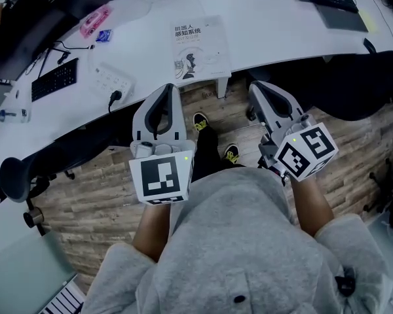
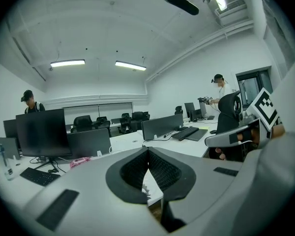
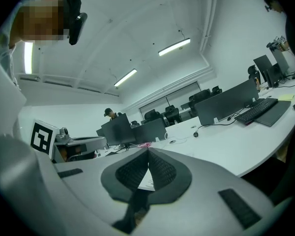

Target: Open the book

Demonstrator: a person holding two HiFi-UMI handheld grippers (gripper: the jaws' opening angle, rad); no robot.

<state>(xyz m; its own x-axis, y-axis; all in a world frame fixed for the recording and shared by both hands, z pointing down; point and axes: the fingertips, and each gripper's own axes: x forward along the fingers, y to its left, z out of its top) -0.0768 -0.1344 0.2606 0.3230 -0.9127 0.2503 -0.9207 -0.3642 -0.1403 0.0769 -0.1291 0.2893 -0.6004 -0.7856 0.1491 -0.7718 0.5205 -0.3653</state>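
The white paperback book (image 1: 200, 48) lies closed near the front edge of the white surface (image 1: 281, 25), untouched. The left tool (image 1: 165, 91) and right tool (image 1: 261, 87), each pressed together and empty, hang just short of it. Nothing of the opening is done yet.

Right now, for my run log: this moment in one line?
book: closed, on desk | left gripper: shut, empty | right gripper: shut, empty

The book (image 1: 200, 48) has dark Chinese words near the top of its white cover, and I read them as 机器人 and 感知系统. The smaller print below them is too tiny for me to read.
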